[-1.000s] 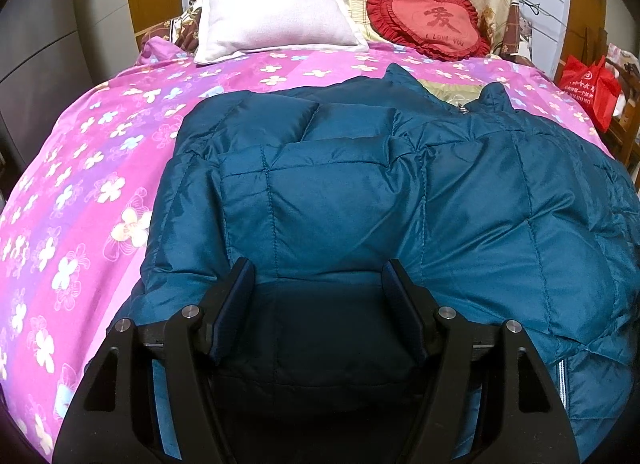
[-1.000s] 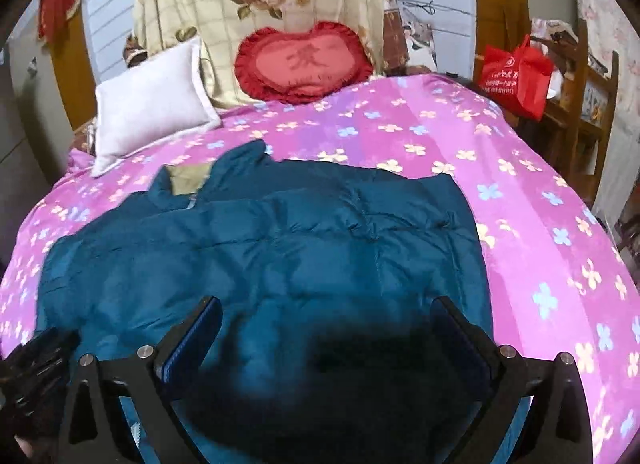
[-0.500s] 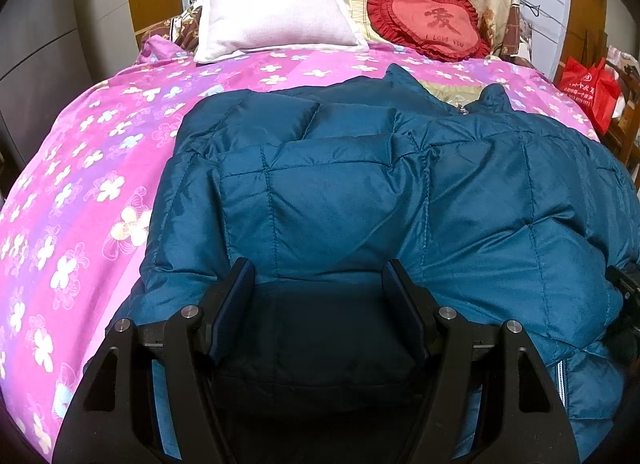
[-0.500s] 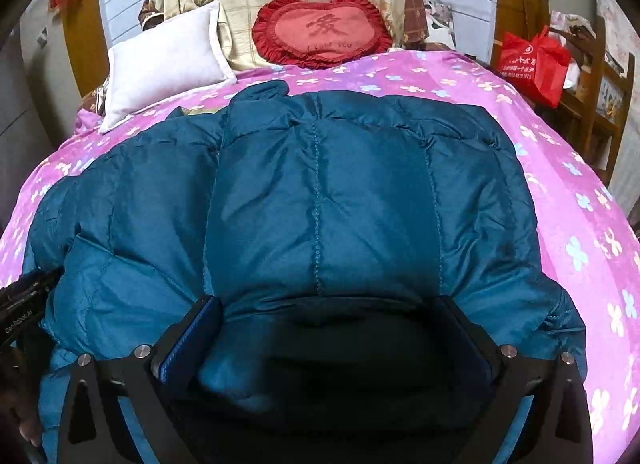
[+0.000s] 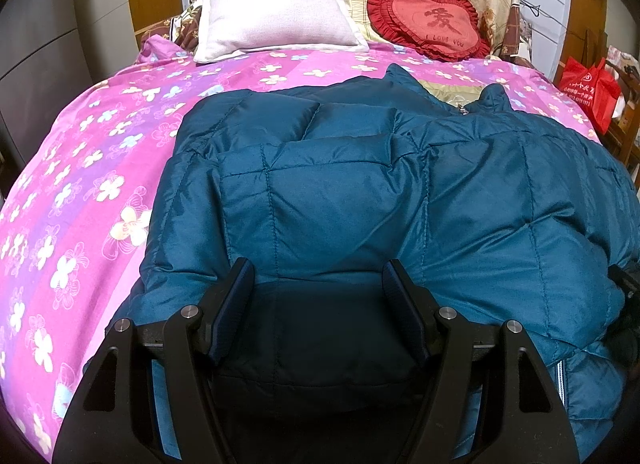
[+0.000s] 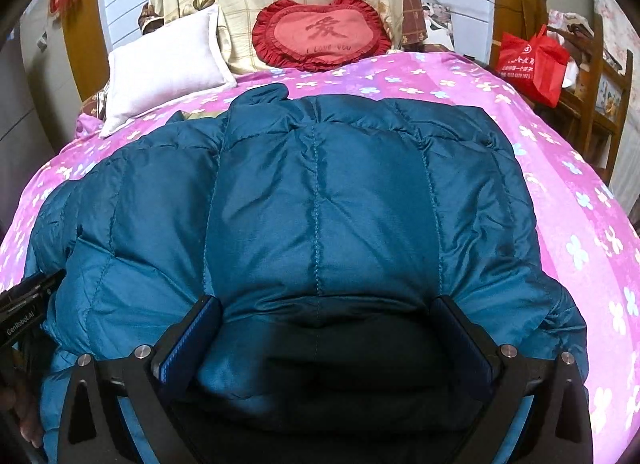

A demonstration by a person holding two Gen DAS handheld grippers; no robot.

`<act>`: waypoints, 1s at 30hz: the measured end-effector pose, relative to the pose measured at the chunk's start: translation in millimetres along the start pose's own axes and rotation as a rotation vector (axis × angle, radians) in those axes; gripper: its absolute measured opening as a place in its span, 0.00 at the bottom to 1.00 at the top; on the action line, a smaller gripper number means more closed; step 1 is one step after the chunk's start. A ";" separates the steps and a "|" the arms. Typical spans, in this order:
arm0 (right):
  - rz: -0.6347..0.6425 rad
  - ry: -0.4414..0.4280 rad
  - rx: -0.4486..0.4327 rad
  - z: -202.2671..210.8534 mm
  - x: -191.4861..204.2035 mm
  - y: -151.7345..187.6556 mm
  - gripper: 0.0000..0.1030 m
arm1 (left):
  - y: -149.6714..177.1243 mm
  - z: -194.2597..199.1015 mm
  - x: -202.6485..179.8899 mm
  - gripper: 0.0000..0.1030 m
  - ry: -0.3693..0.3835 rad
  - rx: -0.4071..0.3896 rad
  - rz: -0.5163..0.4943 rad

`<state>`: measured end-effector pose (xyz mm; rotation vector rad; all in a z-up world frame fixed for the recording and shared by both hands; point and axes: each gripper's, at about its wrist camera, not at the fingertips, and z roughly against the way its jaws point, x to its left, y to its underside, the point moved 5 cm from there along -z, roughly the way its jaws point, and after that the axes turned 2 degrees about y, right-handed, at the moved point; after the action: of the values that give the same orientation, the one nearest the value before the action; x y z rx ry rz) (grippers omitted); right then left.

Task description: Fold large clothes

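Observation:
A large teal quilted down jacket lies spread on the pink flowered bed cover, collar toward the pillows; it also fills the right wrist view. My left gripper is open, its fingers wide apart over the jacket's near hem on the left side. My right gripper is open, its fingers spread low over the hem on the right side, puffy fabric bulging between them. The left gripper's body shows at the left edge of the right wrist view.
A white pillow and a red heart cushion lean at the head of the bed. A red bag hangs on wooden furniture to the right. A grey cabinet stands left.
My right gripper has dropped down and forward to the jacket's hem, so the jacket now fills its view. My left gripper has stayed in place.

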<state>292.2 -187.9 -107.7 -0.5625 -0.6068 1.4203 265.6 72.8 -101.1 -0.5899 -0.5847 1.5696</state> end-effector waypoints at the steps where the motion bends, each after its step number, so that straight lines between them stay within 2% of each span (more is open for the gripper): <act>1: -0.006 -0.002 0.001 2.1 -1.1 -0.4 1.00 | 0.1 0.0 0.4 0.66 -0.001 0.000 -0.002; 6: -0.078 -0.025 -0.025 43.0 -7.9 8.9 1.00 | -6.2 18.4 2.7 0.66 -0.020 0.005 -0.045; 8: -0.055 -0.033 -0.047 66.1 -7.2 18.7 1.00 | -6.0 41.5 6.8 0.67 0.011 -0.019 -0.049; 9: -0.026 -0.030 -0.053 76.9 -5.9 24.8 1.00 | -2.8 51.3 10.9 0.70 0.027 -0.018 -0.047; 10: 0.001 -0.020 -0.055 84.3 -5.3 30.5 1.00 | 5.4 62.9 17.7 0.74 0.039 -0.004 -0.046; 12: 0.061 0.029 -0.051 102.9 -9.8 52.7 1.00 | 21.3 80.0 28.1 0.74 0.041 0.011 -0.059; 14: 0.070 0.038 -0.028 114.6 -20.5 75.7 1.00 | 44.3 97.7 43.0 0.74 0.046 0.026 -0.079; 16: 0.056 0.027 0.019 123.0 -34.3 101.4 1.00 | 74.7 108.3 59.4 0.74 0.049 0.092 -0.104; 20: 0.071 0.019 0.147 136.2 -57.2 158.4 1.00 | 126.5 126.8 94.9 0.74 0.064 0.207 -0.093; 23: 0.096 0.028 0.134 162.2 -76.0 187.9 1.00 | 158.6 149.0 118.8 0.74 0.066 0.209 -0.112; 26: 0.071 0.028 0.066 190.9 -98.7 201.2 1.00 | 188.5 164.7 136.1 0.74 0.077 0.209 -0.124; 28: 0.027 -0.018 0.021 206.0 -113.9 207.7 1.00 | 203.7 174.3 141.7 0.74 0.112 0.195 -0.115; 30: -0.012 -0.057 0.025 208.4 -126.0 216.5 1.00 | 209.2 181.6 144.5 0.74 0.128 0.164 -0.102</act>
<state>-14.5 -297.9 -110.3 -0.4992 -0.6360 1.4343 -20.9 197.0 -113.1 -0.5238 -0.3801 1.4556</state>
